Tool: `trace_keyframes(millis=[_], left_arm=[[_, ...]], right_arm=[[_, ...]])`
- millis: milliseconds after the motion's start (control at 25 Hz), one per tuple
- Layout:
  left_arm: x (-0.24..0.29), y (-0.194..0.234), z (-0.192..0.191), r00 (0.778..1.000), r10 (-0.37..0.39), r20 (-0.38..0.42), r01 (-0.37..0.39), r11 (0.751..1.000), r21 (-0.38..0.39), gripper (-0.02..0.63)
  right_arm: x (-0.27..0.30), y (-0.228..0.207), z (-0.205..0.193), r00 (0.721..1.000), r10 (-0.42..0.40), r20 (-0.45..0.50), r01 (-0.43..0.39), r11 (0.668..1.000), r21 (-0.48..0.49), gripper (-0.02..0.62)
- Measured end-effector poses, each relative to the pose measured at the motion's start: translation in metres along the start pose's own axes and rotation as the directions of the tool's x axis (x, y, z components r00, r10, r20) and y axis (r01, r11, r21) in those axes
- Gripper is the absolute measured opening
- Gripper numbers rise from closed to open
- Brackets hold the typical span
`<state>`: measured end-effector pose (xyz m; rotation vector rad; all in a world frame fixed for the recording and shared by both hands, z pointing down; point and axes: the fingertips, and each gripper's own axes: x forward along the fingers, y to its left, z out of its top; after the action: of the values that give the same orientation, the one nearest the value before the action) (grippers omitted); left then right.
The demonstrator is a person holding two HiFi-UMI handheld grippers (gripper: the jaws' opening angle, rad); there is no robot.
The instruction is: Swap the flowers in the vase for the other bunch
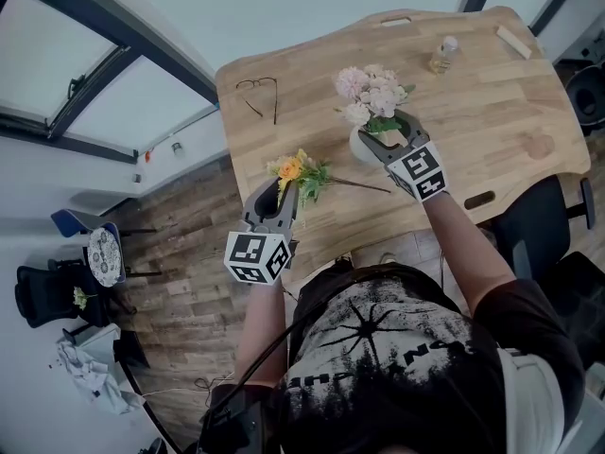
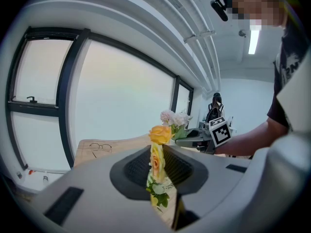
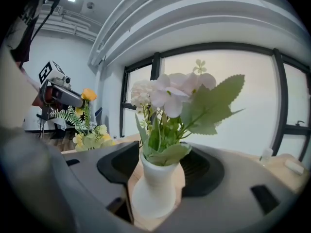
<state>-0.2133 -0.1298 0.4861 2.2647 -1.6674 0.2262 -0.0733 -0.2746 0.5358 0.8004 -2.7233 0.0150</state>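
A white vase (image 1: pixel 360 146) with pink flowers (image 1: pixel 372 90) stands upright on the wooden table (image 1: pixel 492 112). My right gripper (image 1: pixel 379 134) reaches round the vase from the near side. In the right gripper view the vase (image 3: pixel 154 186) sits between the wide-apart jaws with table wood showing beside it, so the gripper (image 3: pixel 163 168) is open. My left gripper (image 1: pixel 284 189) hangs at the table's near left edge, shut on the yellow bunch (image 1: pixel 296 169), whose stems trail right over the table. That bunch (image 2: pixel 156 161) fills the narrow gap of the left gripper (image 2: pixel 158 168).
A pair of glasses (image 1: pixel 258 93) lies at the table's far left. A small bottle (image 1: pixel 442 55) and a wooden block (image 1: pixel 513 41) sit at the far right. A black chair (image 1: pixel 544 225) stands by the table's right near side.
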Motion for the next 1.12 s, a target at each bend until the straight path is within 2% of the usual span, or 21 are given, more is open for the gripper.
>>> trace_keyframes(millis=[240,800,960,1120], left_arm=[[0.001,-0.002,-0.001,1.000,-0.004,-0.003,0.004,1.000,0.003,0.078],[0.004,-0.007,0.002,1.000,-0.004,0.011,0.003,1.000,0.010,0.078],[0.004,-0.004,0.002,0.999,0.019,0.026,-0.019,1.000,0.014,0.078],[0.005,-0.010,0.004,0.998,0.032,0.045,-0.033,0.999,0.011,0.078]], right_arm=[[-0.003,-0.001,-0.004,1.000,-0.017,-0.003,0.017,1.000,0.006,0.258],[-0.011,0.002,-0.024,0.998,0.007,-0.058,-0.003,0.998,0.067,0.268],[-0.024,0.007,-0.023,0.999,0.024,-0.037,-0.019,0.994,0.108,0.268],[-0.043,0.012,-0.019,0.999,0.033,-0.016,-0.031,0.994,0.104,0.268]])
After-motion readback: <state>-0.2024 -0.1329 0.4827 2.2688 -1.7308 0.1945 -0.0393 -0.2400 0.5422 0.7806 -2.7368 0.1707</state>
